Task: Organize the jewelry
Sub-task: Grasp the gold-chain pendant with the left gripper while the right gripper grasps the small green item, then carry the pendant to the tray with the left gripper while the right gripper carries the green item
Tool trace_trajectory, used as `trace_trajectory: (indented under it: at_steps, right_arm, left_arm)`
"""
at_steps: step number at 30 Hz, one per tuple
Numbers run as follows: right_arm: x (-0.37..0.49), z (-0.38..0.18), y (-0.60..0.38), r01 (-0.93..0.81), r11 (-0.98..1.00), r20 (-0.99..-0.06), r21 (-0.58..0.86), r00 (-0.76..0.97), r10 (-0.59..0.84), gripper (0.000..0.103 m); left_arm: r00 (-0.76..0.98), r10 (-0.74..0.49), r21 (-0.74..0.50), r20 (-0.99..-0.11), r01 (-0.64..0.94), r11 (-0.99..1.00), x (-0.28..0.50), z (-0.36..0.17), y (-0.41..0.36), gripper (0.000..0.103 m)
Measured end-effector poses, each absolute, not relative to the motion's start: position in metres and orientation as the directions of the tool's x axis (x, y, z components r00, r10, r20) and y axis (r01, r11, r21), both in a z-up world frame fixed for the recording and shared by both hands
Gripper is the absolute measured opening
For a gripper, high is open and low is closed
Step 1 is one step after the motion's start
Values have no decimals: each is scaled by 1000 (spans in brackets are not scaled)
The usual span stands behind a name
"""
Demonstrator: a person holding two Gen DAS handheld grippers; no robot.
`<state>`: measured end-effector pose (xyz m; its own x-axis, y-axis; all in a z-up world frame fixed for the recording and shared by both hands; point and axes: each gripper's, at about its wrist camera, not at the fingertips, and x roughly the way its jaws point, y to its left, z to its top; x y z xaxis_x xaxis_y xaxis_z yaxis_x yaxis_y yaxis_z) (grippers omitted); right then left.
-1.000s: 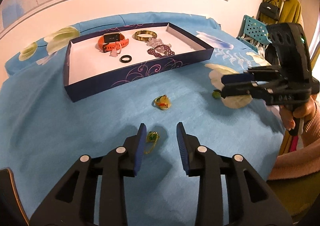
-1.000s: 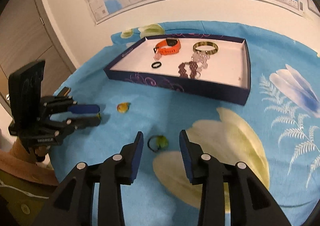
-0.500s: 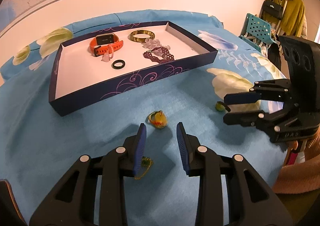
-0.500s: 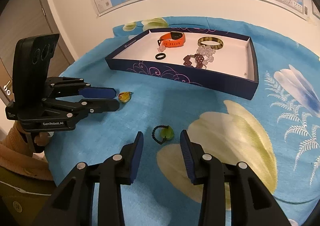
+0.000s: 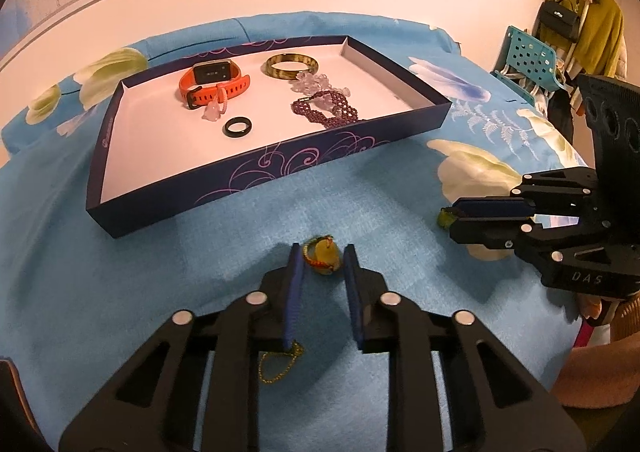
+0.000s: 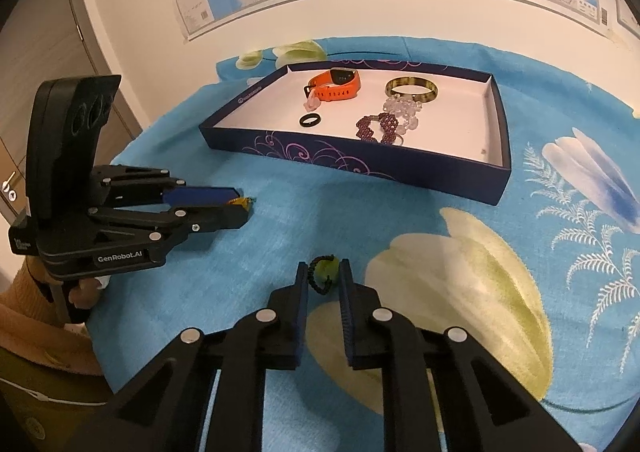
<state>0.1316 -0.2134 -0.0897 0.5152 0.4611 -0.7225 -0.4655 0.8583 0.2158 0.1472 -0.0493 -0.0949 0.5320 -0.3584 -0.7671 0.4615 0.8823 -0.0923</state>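
A yellow pendant on a red-yellow cord [image 5: 322, 256] lies on the blue cloth between the tips of my open left gripper [image 5: 320, 257]. A green pendant on a black cord [image 6: 325, 272] lies between the tips of my open right gripper [image 6: 323, 272]. A gold chain with a green charm [image 5: 280, 366] lies under my left fingers. The navy tray [image 5: 256, 176] holds an orange watch [image 5: 214, 82], a black ring [image 5: 237, 127], a brown bangle [image 5: 292, 66], a purple bead bracelet [image 5: 326, 112] and clear beads [image 5: 318, 82]. The tray also shows in the right wrist view [image 6: 352, 166].
The blue flowered cloth [image 6: 280, 228] covers the whole table. A wall with a map stands behind the tray. A teal chair [image 5: 524, 60] and hanging clothes stand to the far right. The person's hands and sleeves are at the table's near edge.
Both grippers have moved forward and down. The yellow pendant now sits between the left tips and the green pendant between the right tips. The gold chain has slipped under the left fingers.
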Motion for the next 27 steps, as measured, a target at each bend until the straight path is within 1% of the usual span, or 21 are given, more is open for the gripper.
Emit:
trace_trajectory:
  at_steps: [2,14,27]
  right_arm:
    - [133,-89,-214,-464,859,-723,215,516,459,7]
    - [134,-83,-220,-444,860,-699,250,532,478,7]
    - [139,-72,-224,-440,852,-663,282,553,505,7]
  left_arm:
    - [535,-356,-94,-766,455,886,147,-95,-49,19]
    - [543,-373,-122,-752,441,889,144,-91,-46,19]
    - [566,-431,-177,-703,448,876,141,-73,-36,19]
